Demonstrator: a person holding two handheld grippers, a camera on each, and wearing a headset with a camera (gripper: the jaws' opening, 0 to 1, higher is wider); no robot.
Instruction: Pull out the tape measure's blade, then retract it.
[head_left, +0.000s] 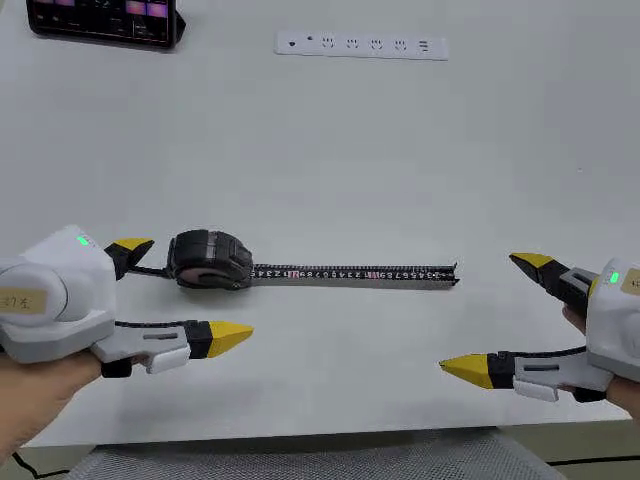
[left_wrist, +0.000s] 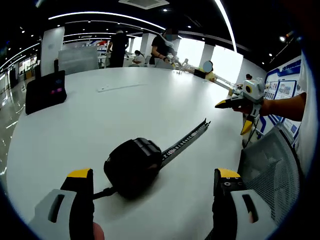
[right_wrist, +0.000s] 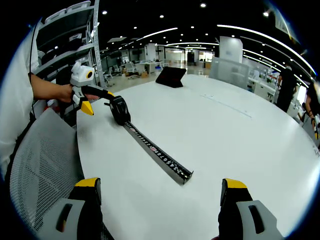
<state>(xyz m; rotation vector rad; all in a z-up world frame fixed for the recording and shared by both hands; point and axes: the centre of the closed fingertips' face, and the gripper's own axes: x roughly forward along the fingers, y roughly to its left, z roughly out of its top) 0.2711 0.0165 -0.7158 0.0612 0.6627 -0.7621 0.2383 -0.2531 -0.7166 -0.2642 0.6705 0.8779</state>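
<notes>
The tape measure case (head_left: 209, 260), at nine o'clock on the smooth, matt white table (head_left: 350, 150), looks like ribbed black plastic; its blade (head_left: 355, 273) is dark and semi-gloss.

Just ahead between our left fingers (left_wrist: 80, 192) the tape measure case (left_wrist: 132, 167) blocks the way, while between our right fingers (right_wrist: 89, 200) the table (right_wrist: 225, 135) is free up to the blade (right_wrist: 157, 154).

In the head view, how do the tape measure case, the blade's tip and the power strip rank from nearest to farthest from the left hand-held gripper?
1. Tape measure case: just ahead of the left hand-held gripper.
2. Blade's tip: out to the right.
3. Power strip: far back, upper middle.
</notes>
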